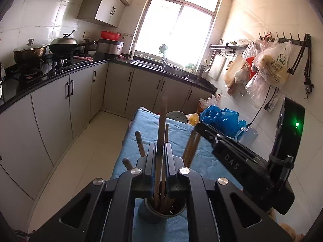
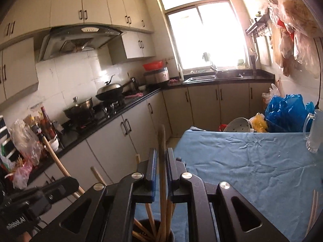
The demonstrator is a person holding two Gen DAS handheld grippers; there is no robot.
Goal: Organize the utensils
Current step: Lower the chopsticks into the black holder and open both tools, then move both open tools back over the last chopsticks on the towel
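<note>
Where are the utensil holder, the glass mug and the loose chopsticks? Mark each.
utensil holder [image 1: 150, 214], left wrist view, front wall below rim
glass mug [image 2: 315, 133], right wrist view, body
loose chopsticks [image 2: 313, 211], right wrist view, mid-shaft

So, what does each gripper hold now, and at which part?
Left gripper pinches a chopstick at mid-shaft, above the holder. Right gripper pinches another chopstick, also mid-shaft; upper ends stick out past the fingers.

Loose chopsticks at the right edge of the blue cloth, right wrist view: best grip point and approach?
Grip the loose chopsticks mid-shaft, coming straight down, jaws across their width. They lie flat on the blue cloth, side by side, pointing away from the camera; the near ends run out of frame. The right gripper looks occupied, so free it first.
</note>
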